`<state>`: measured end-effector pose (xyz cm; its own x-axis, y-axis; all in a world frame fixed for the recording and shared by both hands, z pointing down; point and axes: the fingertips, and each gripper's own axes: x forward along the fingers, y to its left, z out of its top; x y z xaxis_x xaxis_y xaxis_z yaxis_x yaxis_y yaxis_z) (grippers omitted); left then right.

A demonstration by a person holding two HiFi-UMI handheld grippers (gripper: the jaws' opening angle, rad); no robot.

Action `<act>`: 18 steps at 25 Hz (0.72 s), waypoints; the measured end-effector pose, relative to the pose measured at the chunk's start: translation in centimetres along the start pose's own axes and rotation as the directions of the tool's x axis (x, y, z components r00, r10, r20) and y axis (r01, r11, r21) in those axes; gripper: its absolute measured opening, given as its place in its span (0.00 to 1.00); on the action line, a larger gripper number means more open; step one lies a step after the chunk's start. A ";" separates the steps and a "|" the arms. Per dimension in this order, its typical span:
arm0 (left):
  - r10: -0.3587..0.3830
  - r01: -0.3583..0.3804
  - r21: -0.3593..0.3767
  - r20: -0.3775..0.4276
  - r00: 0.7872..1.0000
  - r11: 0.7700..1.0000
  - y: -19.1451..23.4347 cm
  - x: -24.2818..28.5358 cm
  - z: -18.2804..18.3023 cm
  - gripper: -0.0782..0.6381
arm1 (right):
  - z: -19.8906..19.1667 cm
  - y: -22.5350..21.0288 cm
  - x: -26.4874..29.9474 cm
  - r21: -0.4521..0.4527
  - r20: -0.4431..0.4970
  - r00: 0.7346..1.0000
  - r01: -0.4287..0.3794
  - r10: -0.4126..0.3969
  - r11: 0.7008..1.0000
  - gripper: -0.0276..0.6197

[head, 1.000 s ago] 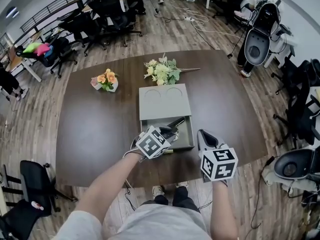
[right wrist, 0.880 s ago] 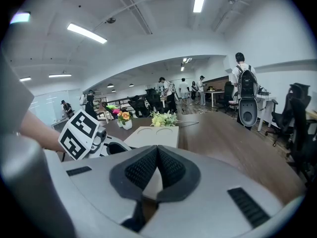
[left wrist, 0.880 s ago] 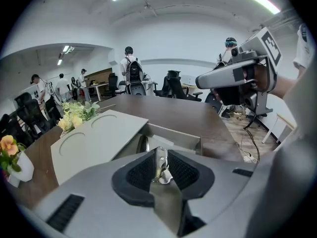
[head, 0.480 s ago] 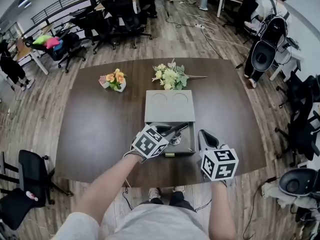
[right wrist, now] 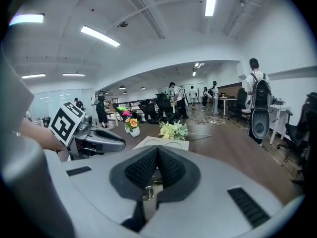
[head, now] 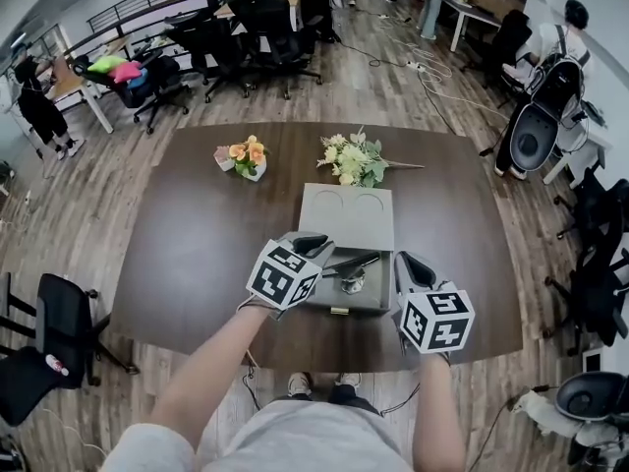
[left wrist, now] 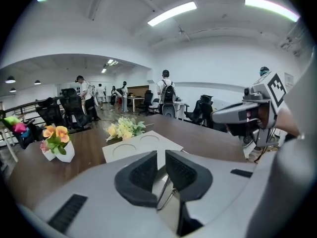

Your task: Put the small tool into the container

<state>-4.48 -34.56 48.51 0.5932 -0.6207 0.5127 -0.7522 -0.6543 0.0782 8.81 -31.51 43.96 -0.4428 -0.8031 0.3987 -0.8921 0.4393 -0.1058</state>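
Note:
A grey box container (head: 346, 209) stands on the dark table with its drawer (head: 378, 301) pulled out toward me. In the drawer lies the small tool (head: 352, 263), with a black handle and a metal end. At the drawer's left edge my left gripper (head: 313, 243) hovers with its jaws a narrow gap apart and nothing between the pads (left wrist: 143, 172). Thin metal wire (left wrist: 166, 197) shows through that gap in the left gripper view. My right gripper (head: 411, 264) waits shut beside the drawer's right side, and its pads (right wrist: 171, 167) touch.
A loose bunch of pale flowers (head: 356, 160) lies behind the box. A small vase of orange flowers (head: 244, 157) stands at the back left. The table's near edge (head: 324, 357) runs just below both grippers. Office chairs and people fill the room beyond.
My left gripper has drawn back a little to the left, away from the tool, which stays in the drawer. The right gripper has hardly moved. The head view has shifted.

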 end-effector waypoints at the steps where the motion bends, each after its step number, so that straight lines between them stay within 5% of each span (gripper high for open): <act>1: 0.020 -0.020 -0.018 0.013 1.000 1.000 0.4 -0.4 0.3 0.18 | 0.2 0.0 0.0 -0.003 0.001 1.000 -0.004 0.004 1.000 0.05; 18: 0.265 -0.247 -0.140 0.135 0.955 0.959 3.3 -7.6 2.7 0.13 | 3.0 0.2 0.1 -0.042 0.045 0.997 -0.054 0.056 0.998 0.05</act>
<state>-10.71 -33.16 42.58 0.4055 -0.8243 0.3950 -0.9078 -0.4138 0.0684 8.34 -32.69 41.23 -0.4959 -0.7945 0.3504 -0.8622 0.4987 -0.0894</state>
